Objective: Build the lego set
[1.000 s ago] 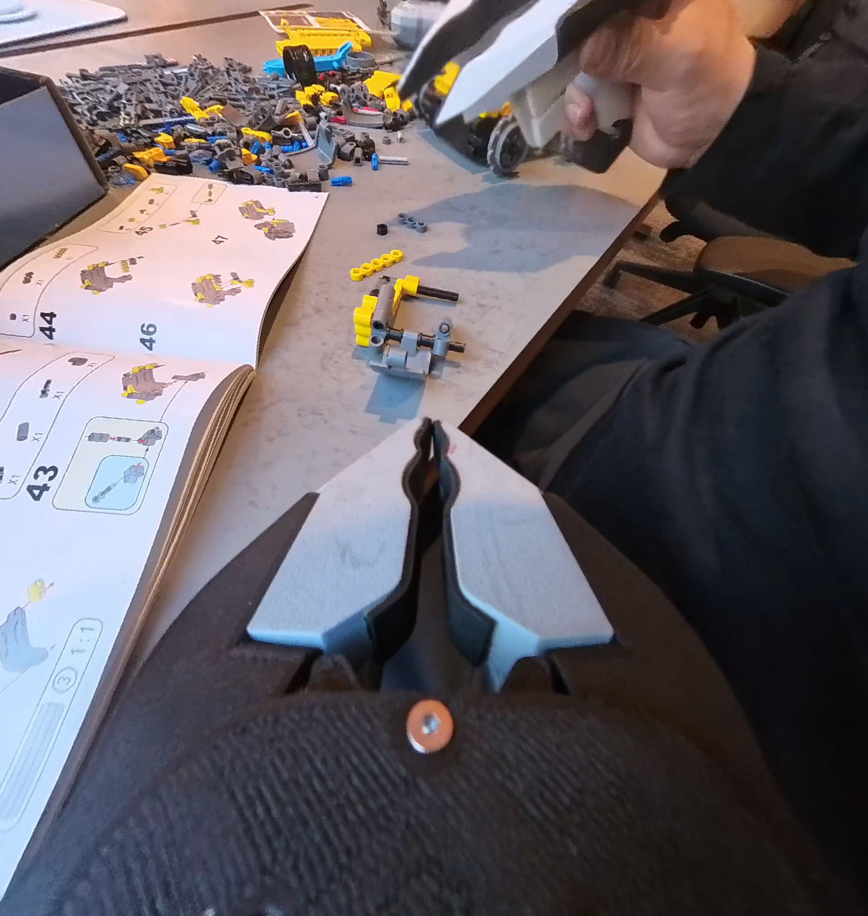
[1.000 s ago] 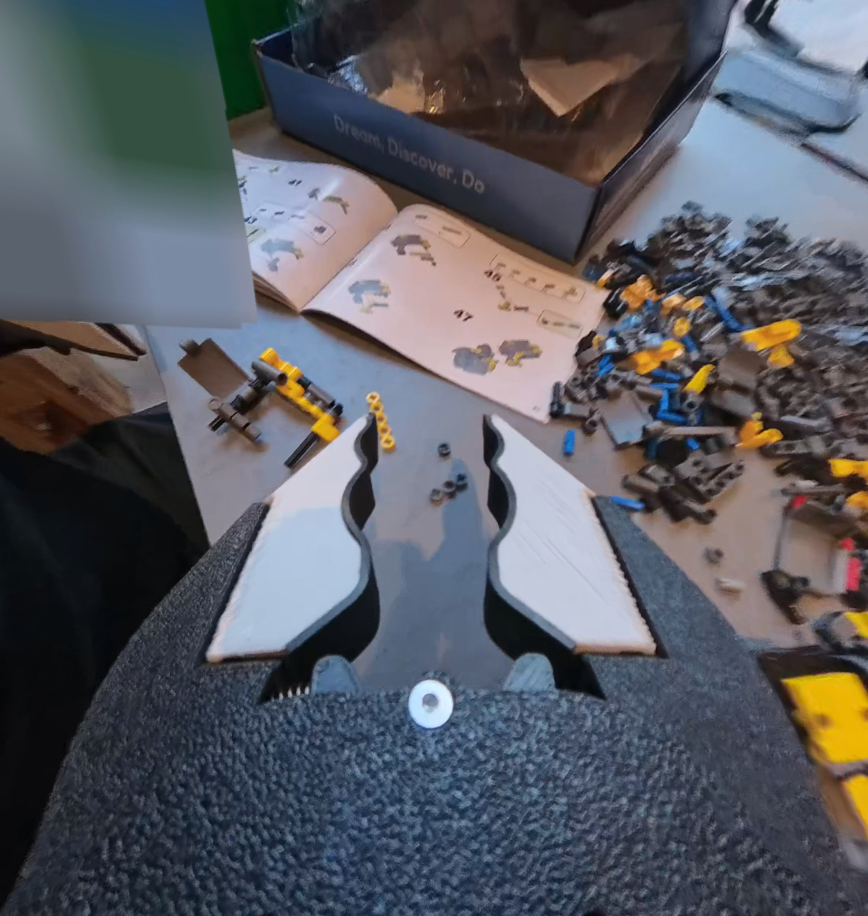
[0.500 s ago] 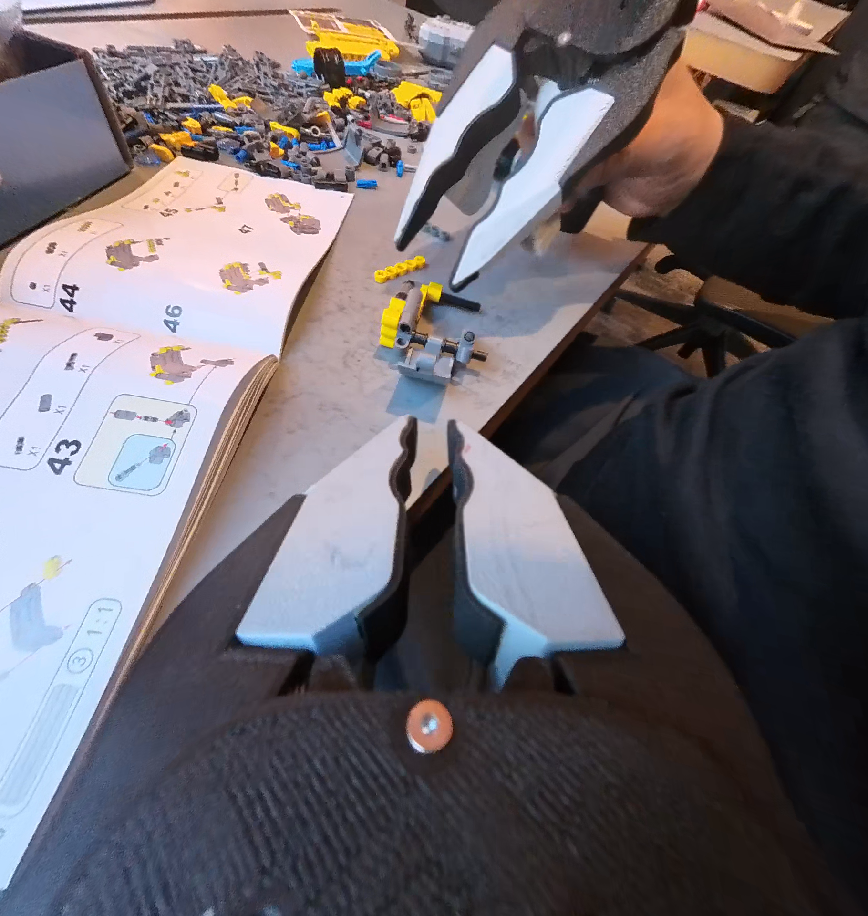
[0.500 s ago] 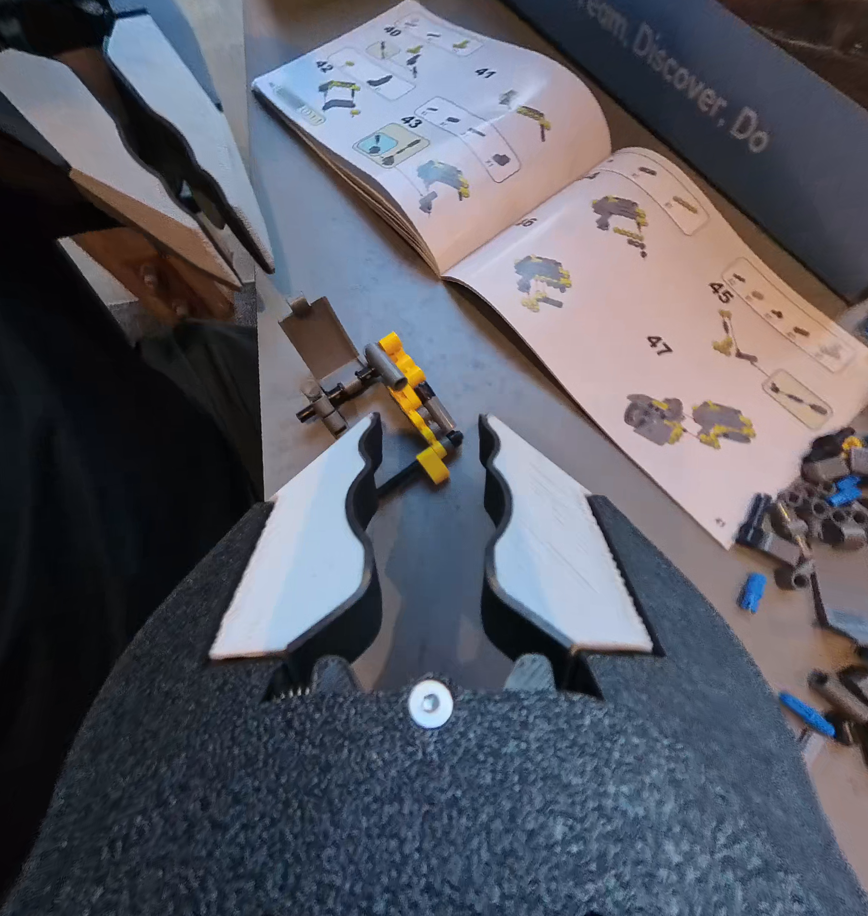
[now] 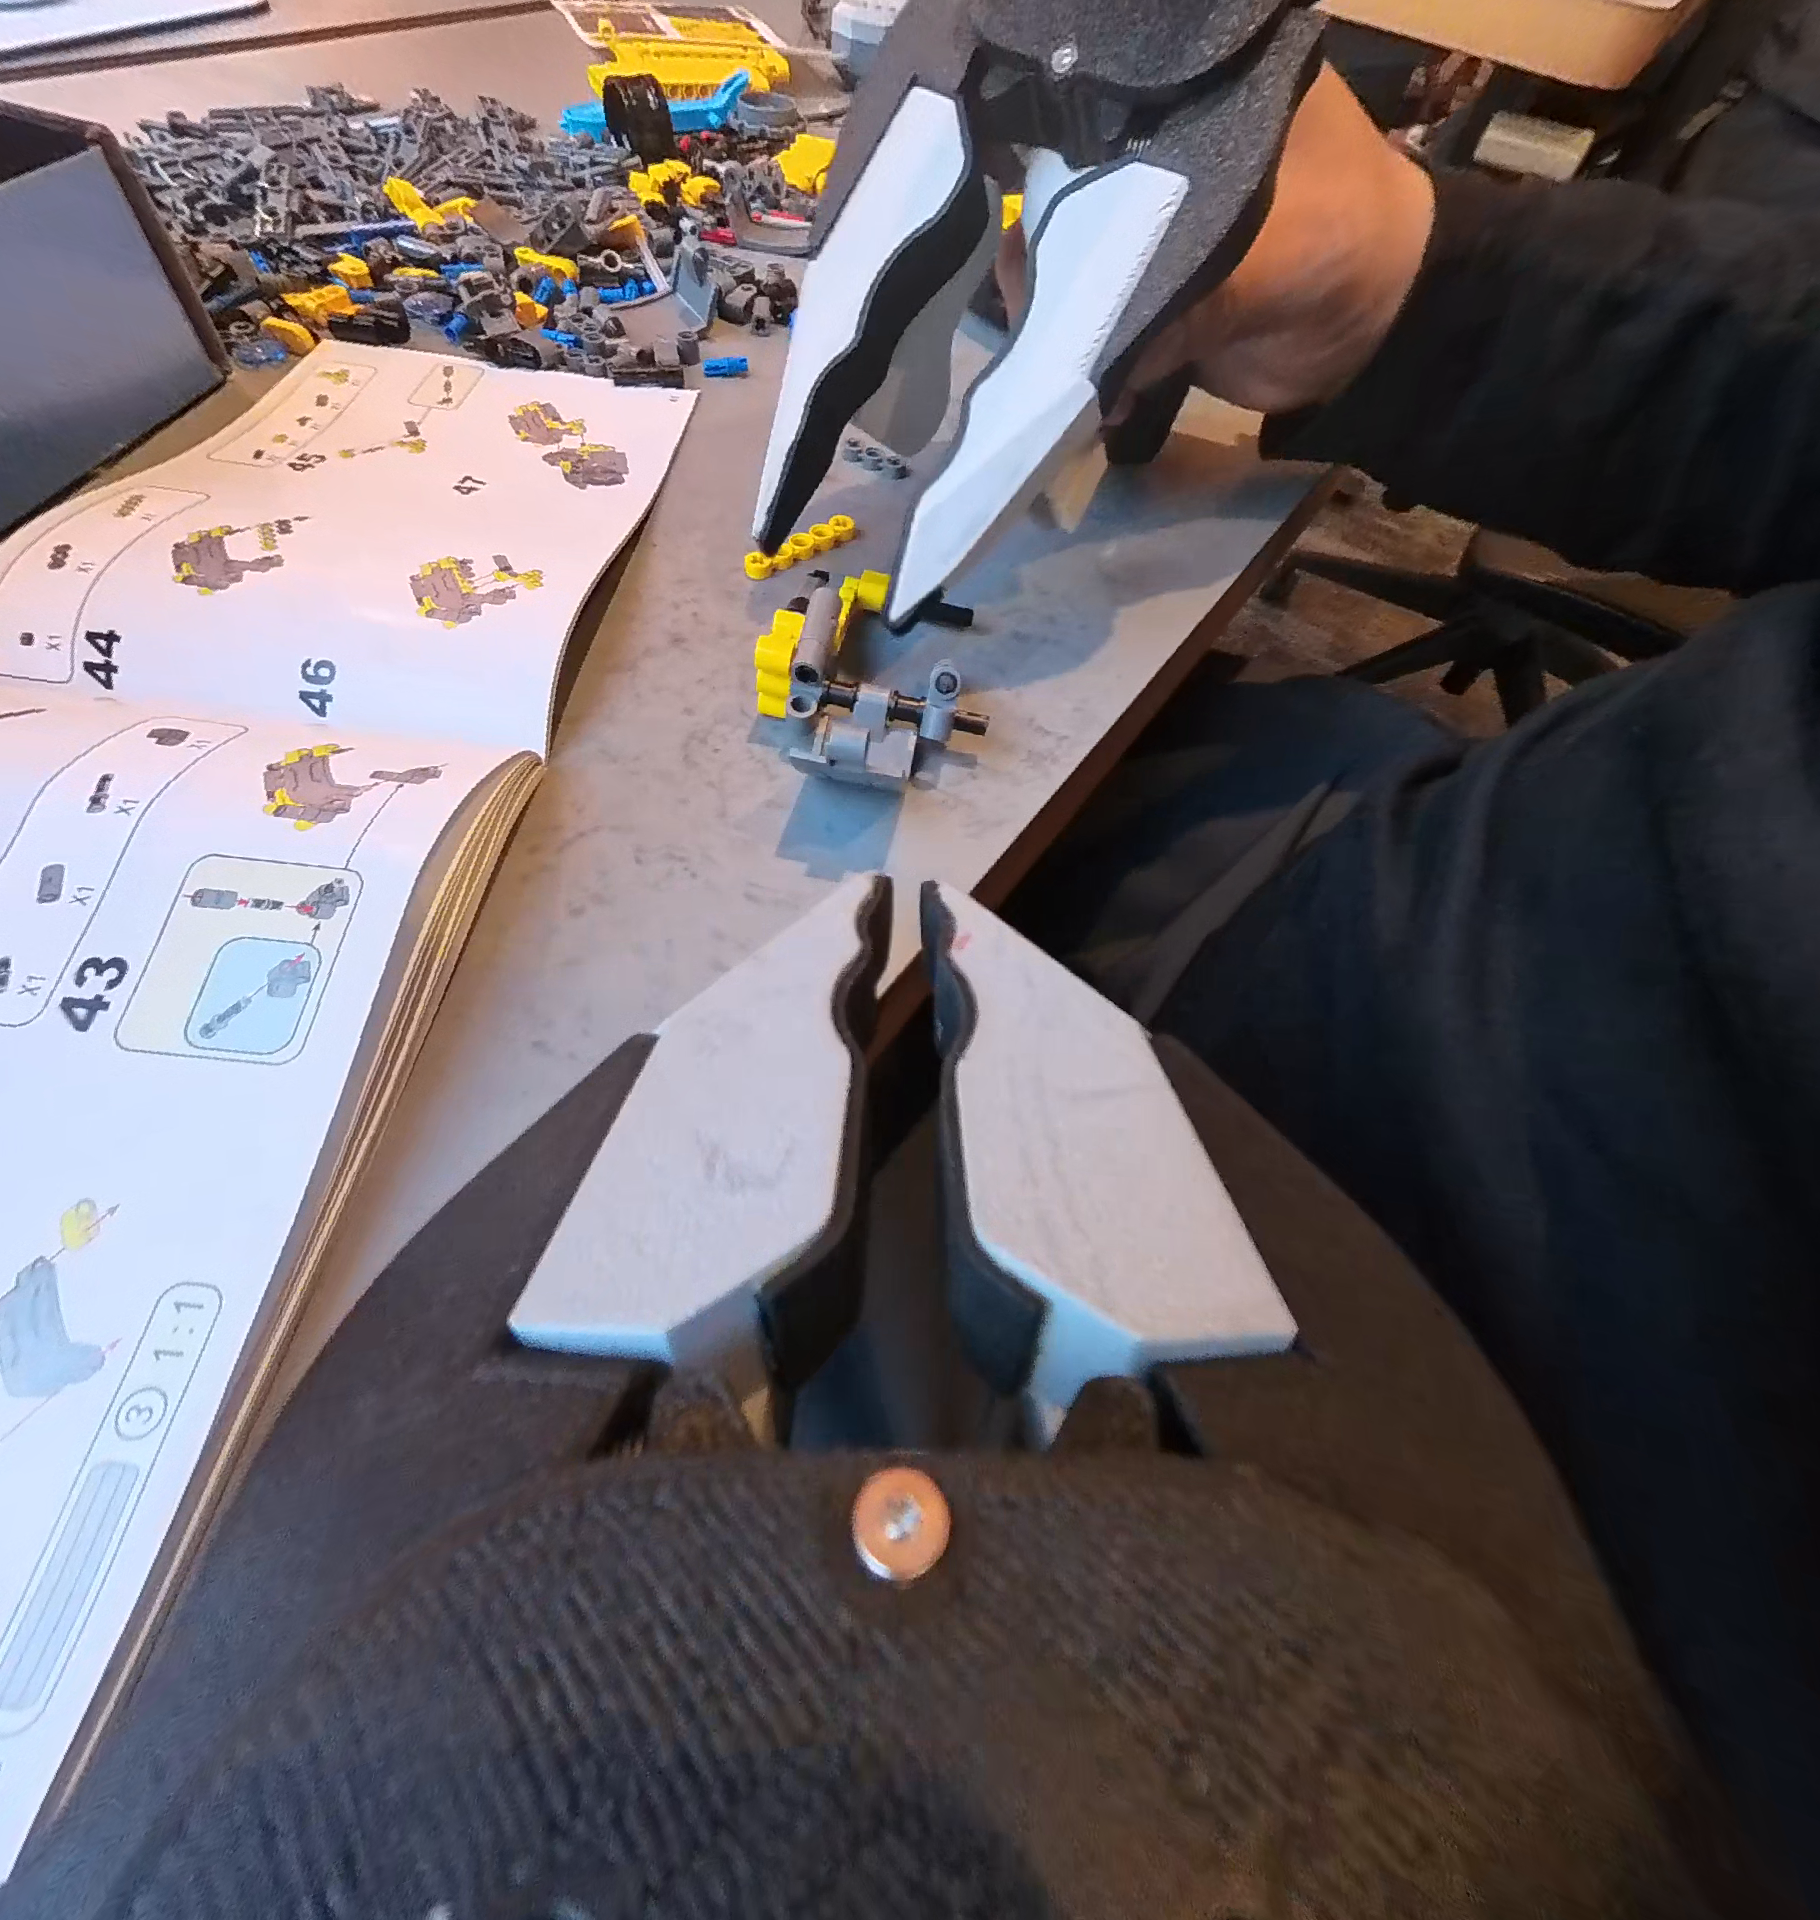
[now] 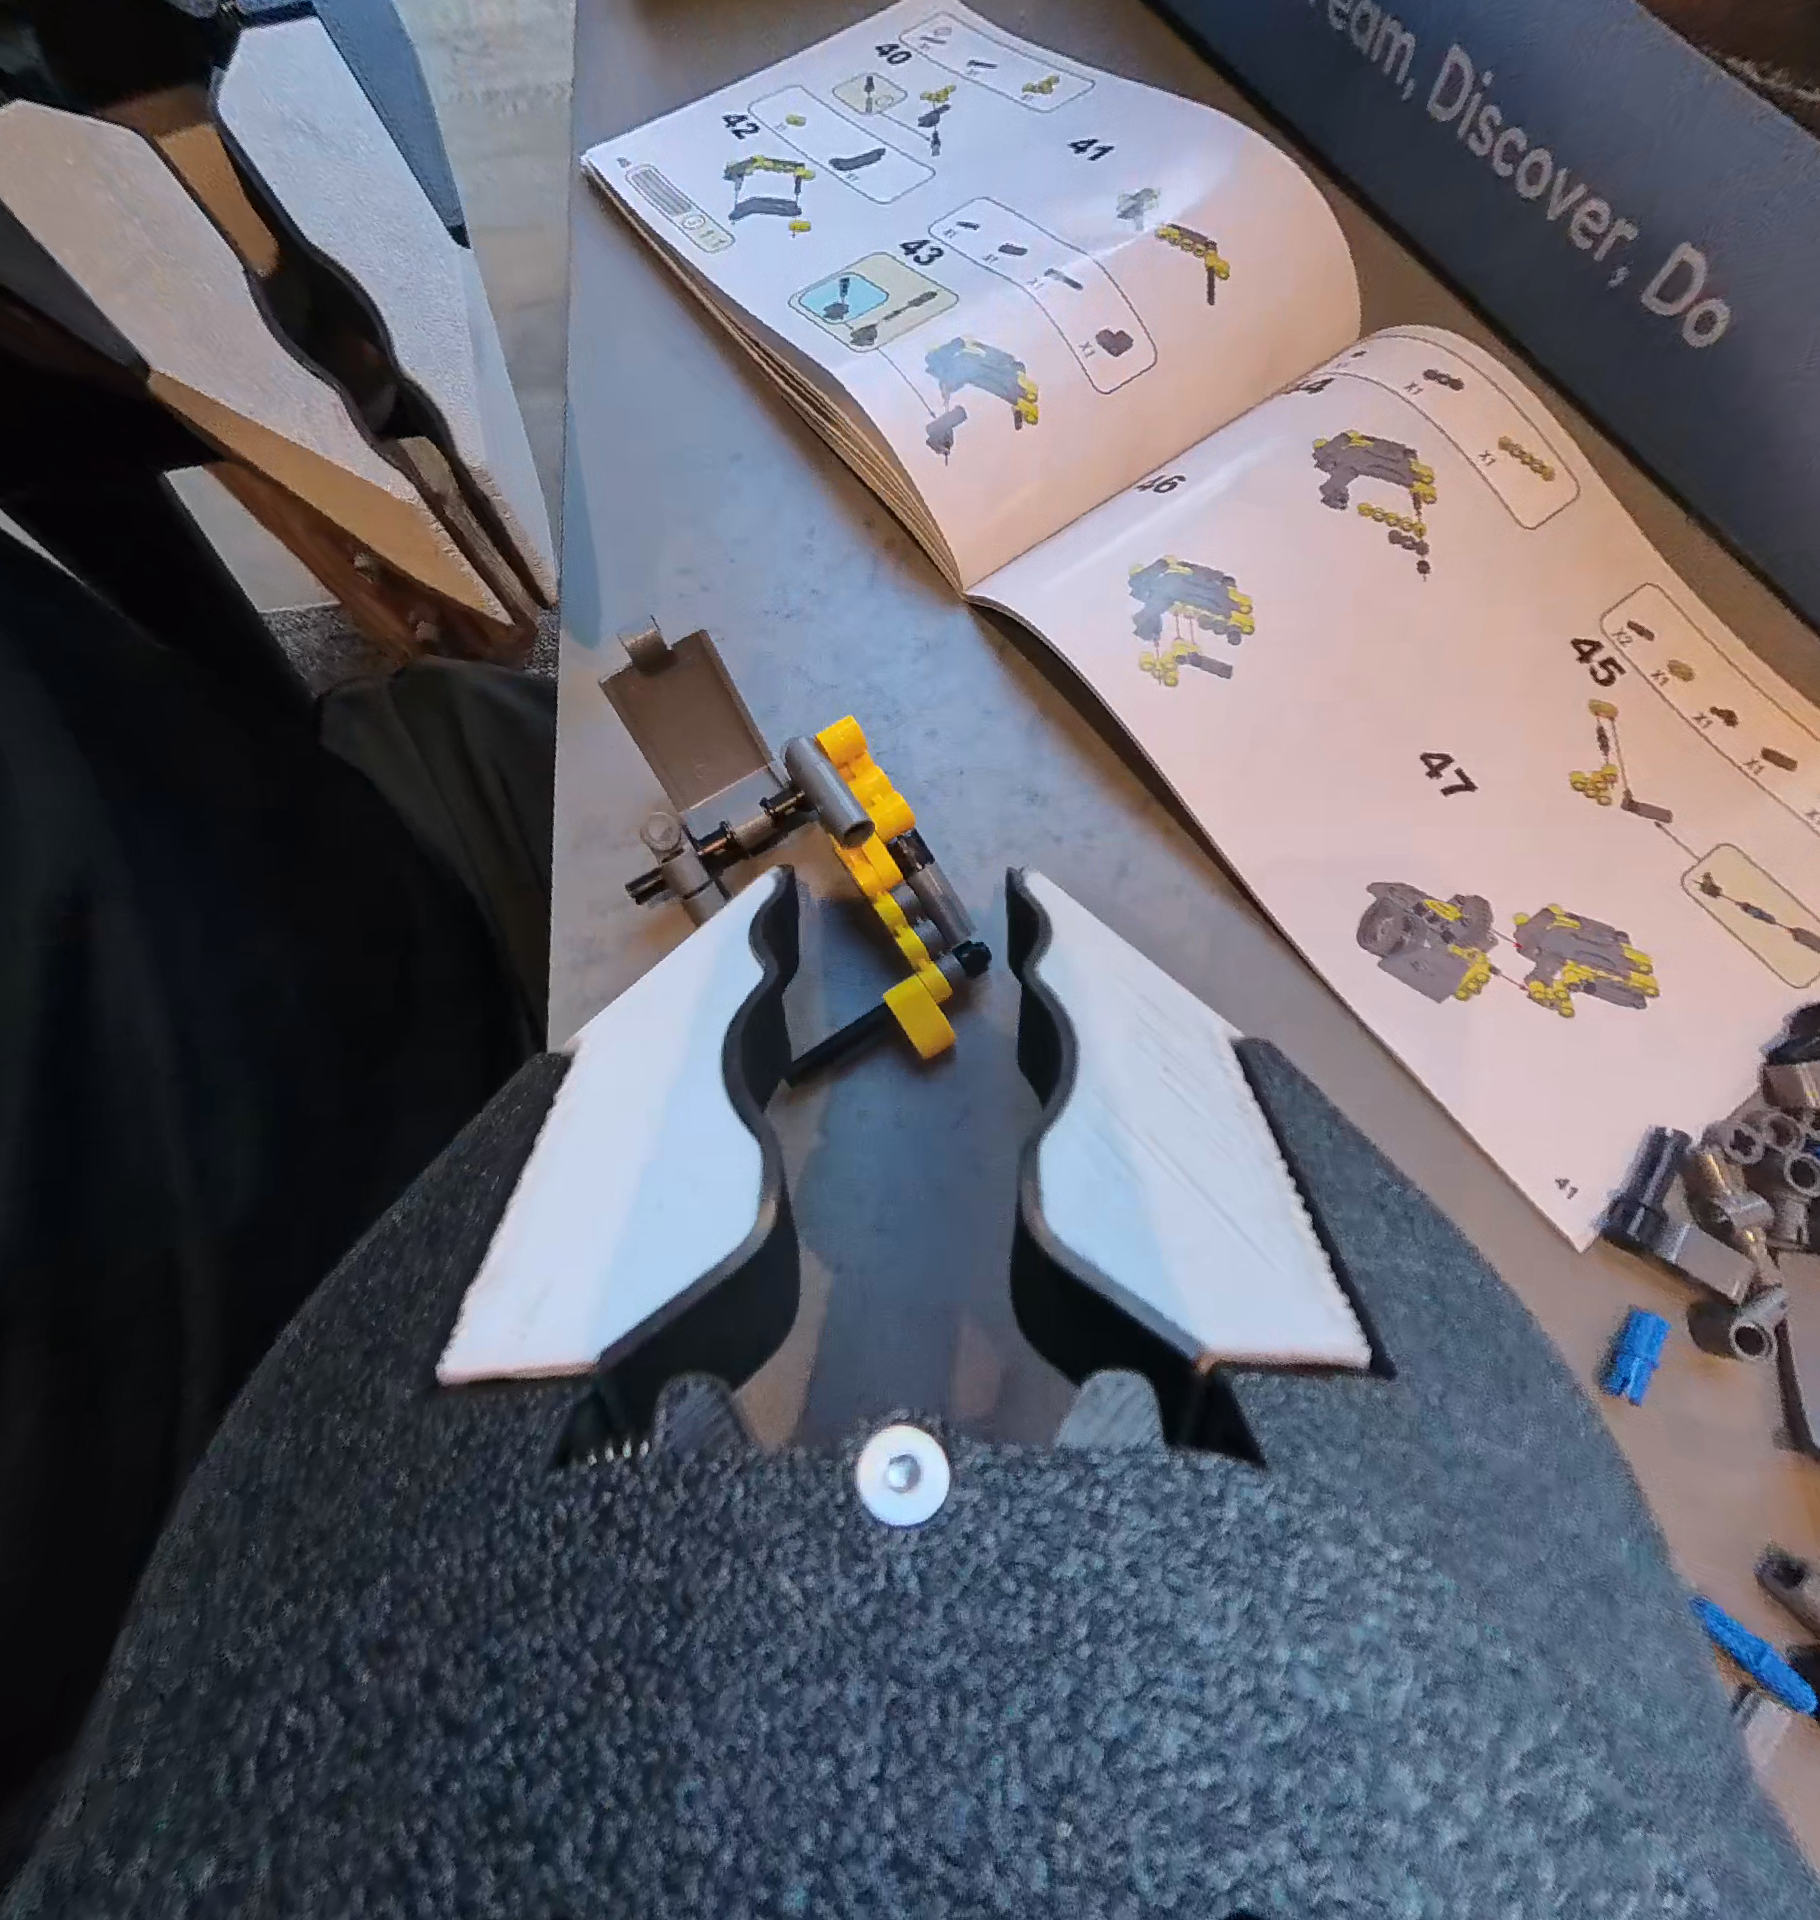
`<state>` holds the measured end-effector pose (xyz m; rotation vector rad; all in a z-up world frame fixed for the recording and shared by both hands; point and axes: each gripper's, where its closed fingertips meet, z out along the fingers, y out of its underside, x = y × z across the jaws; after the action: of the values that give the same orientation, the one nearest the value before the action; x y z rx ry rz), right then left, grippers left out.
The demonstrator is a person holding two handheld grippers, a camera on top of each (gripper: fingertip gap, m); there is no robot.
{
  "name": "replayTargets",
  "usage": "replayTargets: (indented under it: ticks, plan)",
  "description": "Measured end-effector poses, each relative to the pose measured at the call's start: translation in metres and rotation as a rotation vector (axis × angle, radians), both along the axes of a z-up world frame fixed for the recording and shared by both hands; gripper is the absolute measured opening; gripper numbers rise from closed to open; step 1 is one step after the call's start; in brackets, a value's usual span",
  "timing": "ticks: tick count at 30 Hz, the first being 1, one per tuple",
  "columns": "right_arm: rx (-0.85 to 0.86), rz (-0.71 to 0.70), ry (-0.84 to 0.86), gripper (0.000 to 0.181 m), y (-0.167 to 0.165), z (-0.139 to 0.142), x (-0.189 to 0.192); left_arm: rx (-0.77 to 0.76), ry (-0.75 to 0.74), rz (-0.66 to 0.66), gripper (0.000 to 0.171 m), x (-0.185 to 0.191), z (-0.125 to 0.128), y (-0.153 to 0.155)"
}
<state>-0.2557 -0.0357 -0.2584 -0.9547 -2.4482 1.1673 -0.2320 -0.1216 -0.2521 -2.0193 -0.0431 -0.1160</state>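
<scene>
Pointing down at the grey table (image 5: 667, 831), the right gripper (image 6: 895, 899) has its two fingers spread wide and holds nothing. Between the tips lies the yellow end of a small yellow-and-grey brick assembly (image 6: 864, 862) with a black axle; the wide gap fits around that end, but no pad touches it. In the left wrist view this right gripper (image 5: 833, 582) stands at 12 o'clock above the same assembly (image 5: 844, 686), one tip near a loose yellow beam with holes (image 5: 797, 545).

The left gripper (image 5: 901, 894) is nearly pressed together, a thin slit remaining, empty, over the table edge at 6 o'clock from the assembly.

An open instruction booklet (image 5: 262, 644) lies at 9 o'clock, flat so that the pages can be read. A heap of loose bricks (image 5: 449, 239) is at 11 o'clock, beside a dark blue box (image 5: 64, 332).
</scene>
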Motion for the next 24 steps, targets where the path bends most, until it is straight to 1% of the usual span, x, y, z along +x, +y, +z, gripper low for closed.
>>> replayTargets:
  ticks: [6,10,16,20,24]
  plan:
    - [0.054,0.054,-0.031,0.039,-0.008,-0.010,-0.001,0.021,0.010,-0.018,0.003,0.003,0.003,-0.002]
    - [0.095,0.092,-0.045,0.021,-0.014,-0.016,0.001,0.032,0.004,-0.020,0.004,0.003,0.005,-0.003]
    - [0.132,0.097,-0.030,0.018,-0.014,-0.016,0.000,0.027,-0.032,0.013,0.015,-0.004,0.004,-0.003]
    - [0.113,0.089,-0.014,0.017,-0.016,-0.012,0.000,0.023,-0.048,0.059,0.026,-0.011,0.004,-0.002]
    - [0.084,0.089,0.008,0.017,-0.018,-0.007,0.000,-0.015,-0.052,0.078,0.028,-0.014,-0.002,0.000]
